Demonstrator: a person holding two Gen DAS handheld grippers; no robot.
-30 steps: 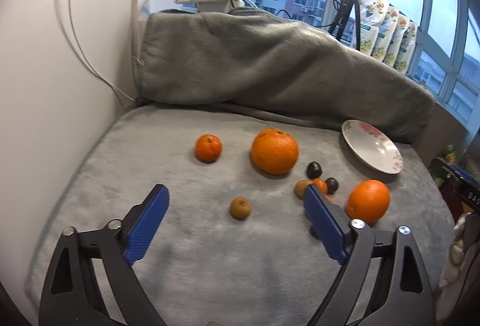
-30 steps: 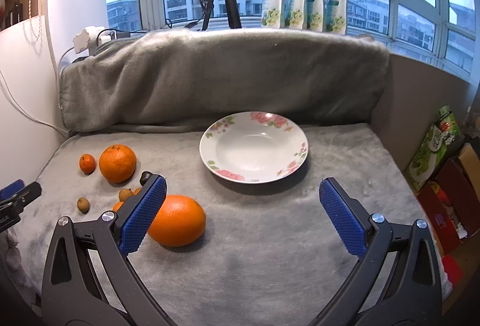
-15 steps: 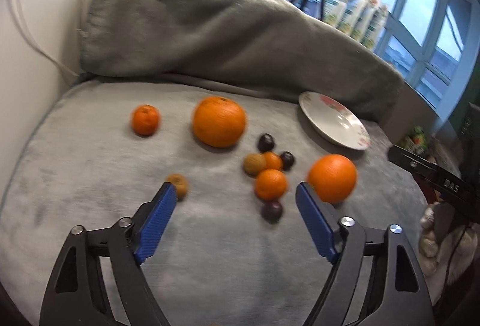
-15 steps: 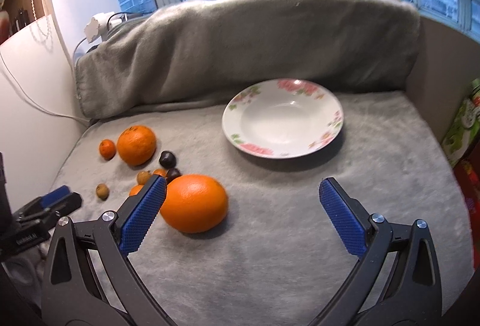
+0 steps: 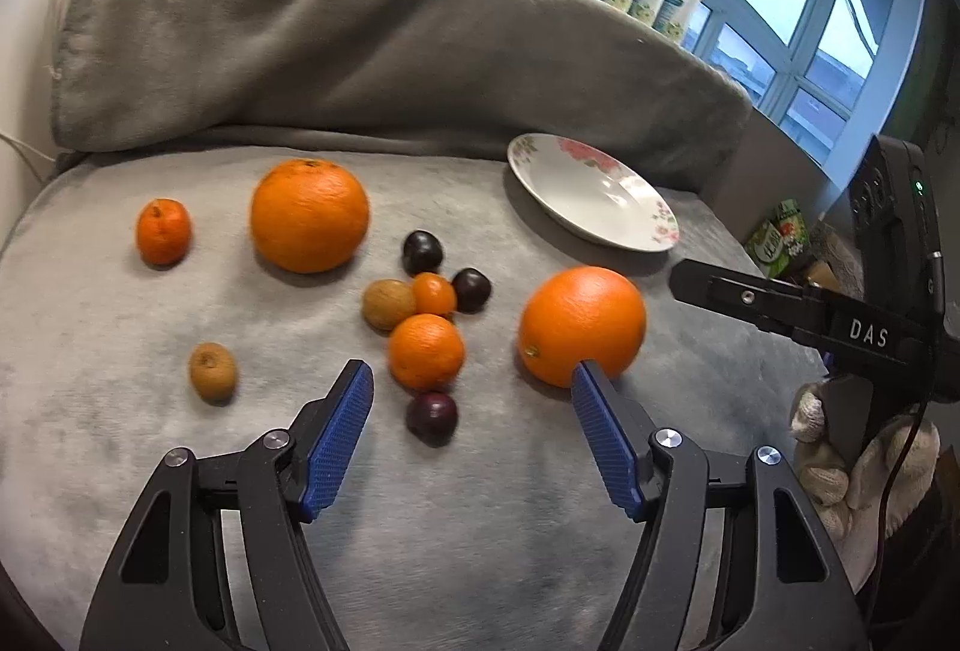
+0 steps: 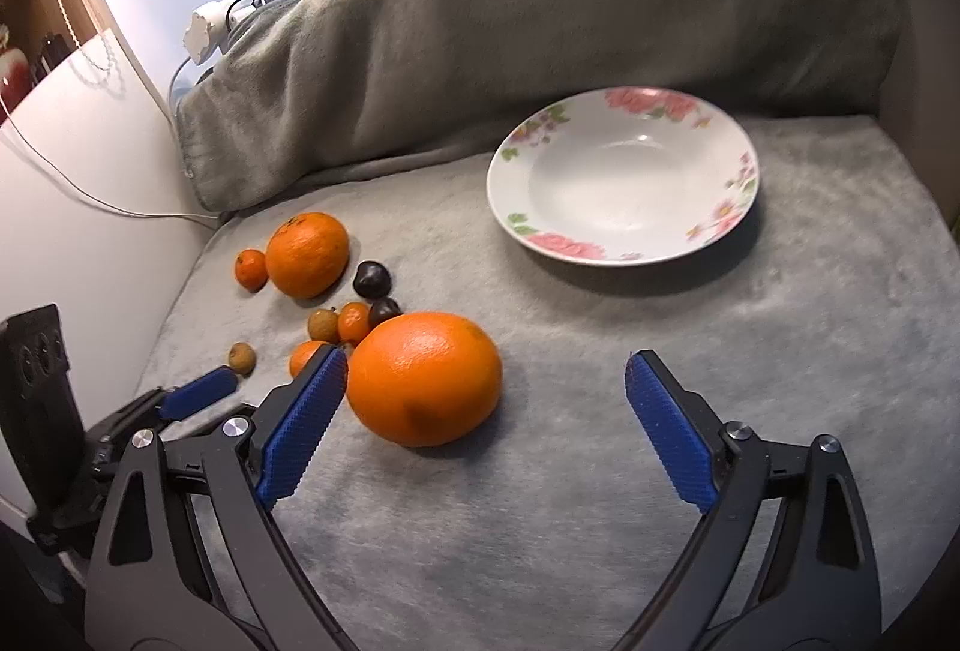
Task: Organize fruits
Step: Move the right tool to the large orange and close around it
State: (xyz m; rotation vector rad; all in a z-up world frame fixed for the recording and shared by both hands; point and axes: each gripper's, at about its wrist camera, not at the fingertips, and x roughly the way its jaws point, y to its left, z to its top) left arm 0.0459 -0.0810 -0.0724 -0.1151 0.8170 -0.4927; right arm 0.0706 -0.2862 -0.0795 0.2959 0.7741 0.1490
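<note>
We hold our left gripper [image 5: 471,381] low over the grey blanket [image 5: 150,447], its blue pads spread wide with nothing between them. Our right gripper [image 6: 486,381] hovers over the same blanket, jaws equally wide. Our gloved right hand [image 5: 852,459] grips its handle at the blanket's right edge

Right view: left blue-padded finger [image 6: 303,423] hid most of a small orange tangerine [image 6: 305,354]. Left view: right blue-padded fingertip [image 5: 591,387] covered the big round orange's [image 5: 581,324] lower edge; black gripper frames were cropped by the bottom edge.
</note>
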